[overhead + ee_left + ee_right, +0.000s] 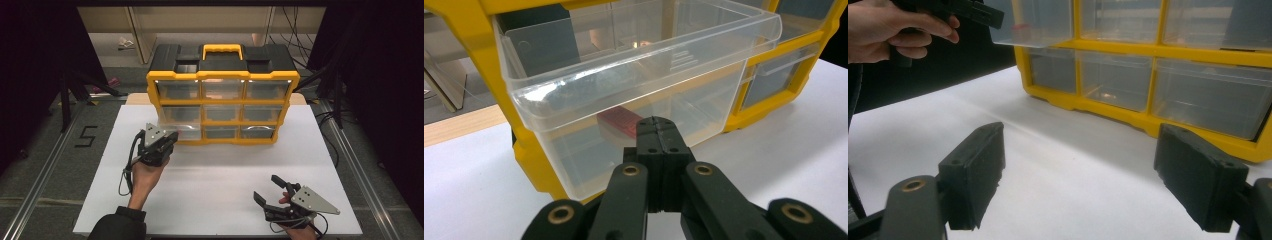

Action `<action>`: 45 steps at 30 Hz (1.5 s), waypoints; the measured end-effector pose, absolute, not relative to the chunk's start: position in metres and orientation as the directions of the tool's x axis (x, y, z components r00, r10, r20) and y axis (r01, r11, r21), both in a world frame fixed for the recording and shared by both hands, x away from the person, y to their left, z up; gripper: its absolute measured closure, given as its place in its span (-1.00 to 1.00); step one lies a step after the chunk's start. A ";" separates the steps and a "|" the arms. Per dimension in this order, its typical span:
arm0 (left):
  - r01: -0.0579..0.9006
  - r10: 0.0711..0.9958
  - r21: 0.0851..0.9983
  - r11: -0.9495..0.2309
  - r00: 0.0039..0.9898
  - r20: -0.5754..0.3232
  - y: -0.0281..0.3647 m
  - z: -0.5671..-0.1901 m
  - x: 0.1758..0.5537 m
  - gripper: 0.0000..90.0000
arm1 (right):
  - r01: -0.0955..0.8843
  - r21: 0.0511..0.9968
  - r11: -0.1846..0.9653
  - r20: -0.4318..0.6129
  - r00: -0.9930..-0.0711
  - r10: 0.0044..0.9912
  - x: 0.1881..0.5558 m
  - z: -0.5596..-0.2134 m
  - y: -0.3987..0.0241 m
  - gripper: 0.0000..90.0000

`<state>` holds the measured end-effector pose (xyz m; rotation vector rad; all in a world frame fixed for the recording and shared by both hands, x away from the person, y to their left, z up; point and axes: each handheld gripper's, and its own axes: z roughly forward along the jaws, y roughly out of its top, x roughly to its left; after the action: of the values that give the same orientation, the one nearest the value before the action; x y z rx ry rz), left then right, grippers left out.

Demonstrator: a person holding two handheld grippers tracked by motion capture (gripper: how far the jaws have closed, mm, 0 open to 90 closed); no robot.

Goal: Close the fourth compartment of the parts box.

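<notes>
- Black left tongs (659,131), jaws pressed together, sit against the front of a clear drawer (634,75) that stands pulled out of the bottom-left slot of the organizer (222,80).
- Red, flat piece (620,121) lies inside that drawer.
- Right tongs (272,192) gape wide open with nothing between them, low over the white bench (220,175), well apart from the organizer.

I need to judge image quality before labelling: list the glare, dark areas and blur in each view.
High view: the white table is brightly lit, the surroundings nearly black, with glare spots along the top of the yellow organizer. Left gripper view: reflections streak the clear drawer, and the shut left gripper looks soft up close. Right gripper view: the open right gripper is blurred, the drawers hazy.
</notes>
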<state>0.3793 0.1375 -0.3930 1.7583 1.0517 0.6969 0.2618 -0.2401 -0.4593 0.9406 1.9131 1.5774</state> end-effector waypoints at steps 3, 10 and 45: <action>0.348 0.884 0.919 -0.187 0.467 0.002 0.137 -0.393 0.380 0.99 | 0.202 0.975 0.097 0.058 -0.646 0.761 0.262 -0.459 -0.240 -0.53; 0.347 0.885 0.920 -0.183 0.466 0.000 0.137 -0.394 0.383 0.99 | 0.204 0.974 0.099 0.058 -0.646 0.761 0.262 -0.459 -0.240 -0.53; 0.325 0.891 0.932 -0.159 0.455 -0.006 0.134 -0.397 0.397 0.99 | 0.205 0.974 0.096 0.061 -0.645 0.762 0.262 -0.460 -0.240 -0.53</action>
<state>0.3970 0.1344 -0.3970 1.7125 1.0533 0.7131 0.2625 -0.2400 -0.4601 0.9447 1.9139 1.5776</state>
